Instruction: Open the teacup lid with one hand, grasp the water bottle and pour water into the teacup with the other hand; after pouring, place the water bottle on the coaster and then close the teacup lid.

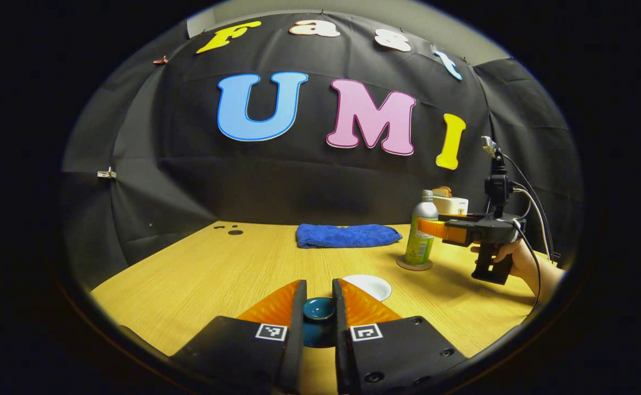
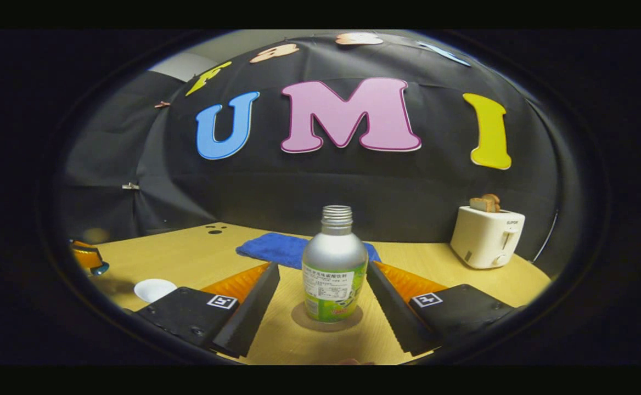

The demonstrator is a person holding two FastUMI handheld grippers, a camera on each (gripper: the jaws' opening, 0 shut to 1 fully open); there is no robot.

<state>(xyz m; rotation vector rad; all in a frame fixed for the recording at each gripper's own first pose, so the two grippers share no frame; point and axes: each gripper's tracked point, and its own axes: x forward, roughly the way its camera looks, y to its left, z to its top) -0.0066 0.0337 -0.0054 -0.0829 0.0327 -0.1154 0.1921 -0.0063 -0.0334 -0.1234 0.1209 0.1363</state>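
Observation:
My left gripper [image 1: 319,296] is shut on the dark teal teacup lid [image 1: 319,309] and holds it above the table. Just beyond it to the right sits the white teacup [image 1: 369,286], uncovered; it also shows at the far left of the right gripper view as the teacup [image 2: 155,289]. The silver and green water bottle [image 2: 334,269] stands upright, uncapped, on the round coaster [image 2: 326,321]. My right gripper [image 2: 321,269] is open, one finger on each side of the bottle. From the left gripper view, the right gripper [image 1: 426,227] reaches the bottle [image 1: 422,235] on its coaster [image 1: 414,265].
A folded blue cloth [image 1: 348,236] lies at the back of the wooden table [image 1: 216,274]. A white toaster [image 2: 485,236] with bread in it stands at the back right. A hand [image 1: 523,260] holds the right gripper, with cables trailing behind.

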